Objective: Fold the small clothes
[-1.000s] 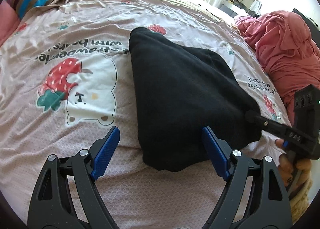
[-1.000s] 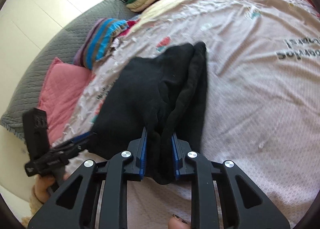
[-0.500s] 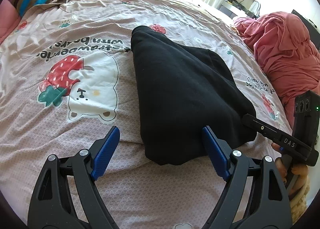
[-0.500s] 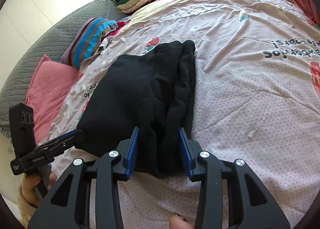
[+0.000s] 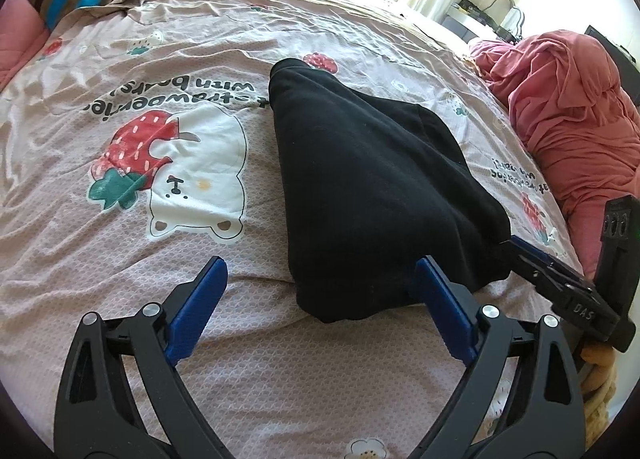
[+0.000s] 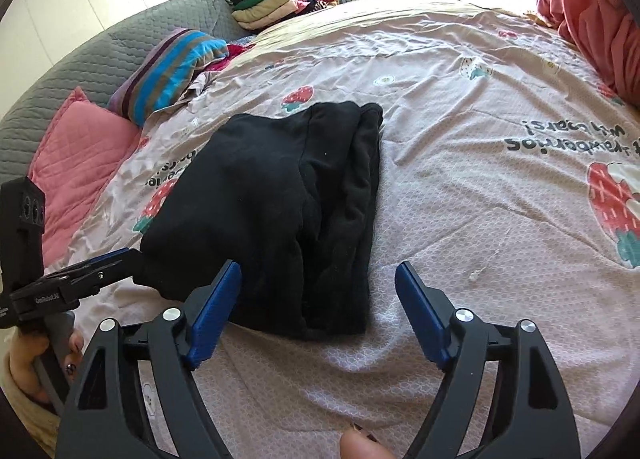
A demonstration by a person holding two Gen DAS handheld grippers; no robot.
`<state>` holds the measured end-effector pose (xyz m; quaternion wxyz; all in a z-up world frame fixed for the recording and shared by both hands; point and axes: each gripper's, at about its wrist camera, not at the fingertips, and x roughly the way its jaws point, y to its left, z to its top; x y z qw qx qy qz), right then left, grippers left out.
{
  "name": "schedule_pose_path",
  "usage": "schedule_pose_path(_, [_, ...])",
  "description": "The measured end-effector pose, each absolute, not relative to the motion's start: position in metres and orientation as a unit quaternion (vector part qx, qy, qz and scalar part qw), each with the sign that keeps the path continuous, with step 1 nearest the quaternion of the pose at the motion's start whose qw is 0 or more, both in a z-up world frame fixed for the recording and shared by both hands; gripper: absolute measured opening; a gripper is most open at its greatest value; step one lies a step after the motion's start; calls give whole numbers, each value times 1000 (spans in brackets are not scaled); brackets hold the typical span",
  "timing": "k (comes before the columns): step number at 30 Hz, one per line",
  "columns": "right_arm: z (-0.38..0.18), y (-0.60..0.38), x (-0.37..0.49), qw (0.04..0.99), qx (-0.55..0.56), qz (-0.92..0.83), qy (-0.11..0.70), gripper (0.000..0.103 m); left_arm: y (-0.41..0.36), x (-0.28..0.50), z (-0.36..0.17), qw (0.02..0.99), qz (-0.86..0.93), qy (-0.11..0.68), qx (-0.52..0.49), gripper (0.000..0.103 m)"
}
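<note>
A black garment, folded into a thick wedge, lies on the pink strawberry-print bedsheet. My left gripper hovers at its near edge with jaws opening. Only the garment's near corner sits between the blue pads, and neither pad presses on it. In the right wrist view the same garment shows layered folds along its right side. My right gripper has its jaws opening wide, with the garment's near end between the pads and free of both. Each gripper shows in the other's view: the right gripper and the left gripper, both at the garment's corners.
A heap of pink-red cloth lies at the bed's right side. A striped pillow, a pink pillow and a grey quilted headboard line the head end. A stack of folded clothes sits beyond.
My right gripper went from shut on the garment's folded end to wide open and drew back a little. The garment settled flat. My left jaws widened slightly.
</note>
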<state>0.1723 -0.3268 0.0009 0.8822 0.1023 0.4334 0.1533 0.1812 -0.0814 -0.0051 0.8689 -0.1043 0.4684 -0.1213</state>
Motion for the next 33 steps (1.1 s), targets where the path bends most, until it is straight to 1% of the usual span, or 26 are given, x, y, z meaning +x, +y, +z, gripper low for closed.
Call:
schedule_pose_path(2, [6,-329,169,886,104,151,426,87,-81,180,-4,870,-117,468,-102,94])
schedule_pose_path(5, [16,-331,163,893,106,146,412,95,-80,177,-2,872,-110,467,-97,94])
schedule_pose_path(9, [27,-332,151,902,102,142,394,95,-79,171,4,878,-101,460,-87,94])
schedule_pose_path(11, [35,-331,142,911,94,137,378,99,-79,167,8,882,-100,453,-83,94])
schedule_pose_path(21, [68,-314,96,945,51,116,302,99,-75,127,36,909,-98,398,-68,94])
schedule_pose_path(27, [73,-302,75,951,41,115,285,99,-70,105,48,923,-98,367,-65,94])
schedule_pose_path(33, [67,-291,57,950,30,116,289,99,-60,80,47,930,-91,351,-60,94])
